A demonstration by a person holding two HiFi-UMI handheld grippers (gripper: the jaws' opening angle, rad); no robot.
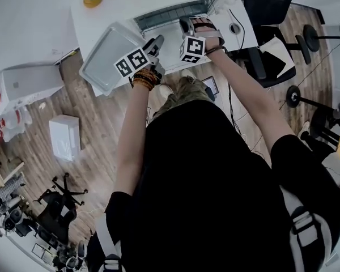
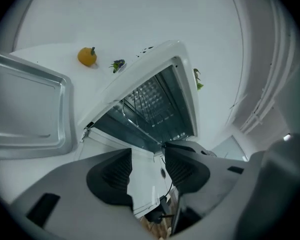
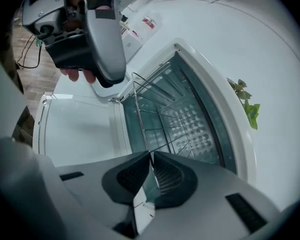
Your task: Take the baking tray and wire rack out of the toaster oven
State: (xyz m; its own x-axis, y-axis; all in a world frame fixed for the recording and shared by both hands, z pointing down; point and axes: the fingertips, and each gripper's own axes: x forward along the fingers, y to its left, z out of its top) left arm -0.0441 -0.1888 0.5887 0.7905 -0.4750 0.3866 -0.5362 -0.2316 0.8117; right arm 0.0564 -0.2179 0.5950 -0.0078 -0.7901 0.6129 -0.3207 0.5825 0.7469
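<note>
Rack of thin silvery wire [image 3: 160,115], likely light, stiff and snag-prone, is pinched by its front rod in the right tool [image 3: 150,156]; the left tool [image 2: 147,150] gapes empty.

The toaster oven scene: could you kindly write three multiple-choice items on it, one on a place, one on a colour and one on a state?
1. The baking tray lies: A on the table beside the oven; B inside the oven; C on the floor.
2. The small fruit is: A green; B purple; C orange.
3. The left gripper is: A shut on the tray; B open and empty; C shut on the door.
Answers: A, it rests on the white top; C, plainly orange; B, jaws apart, nothing between.
</note>
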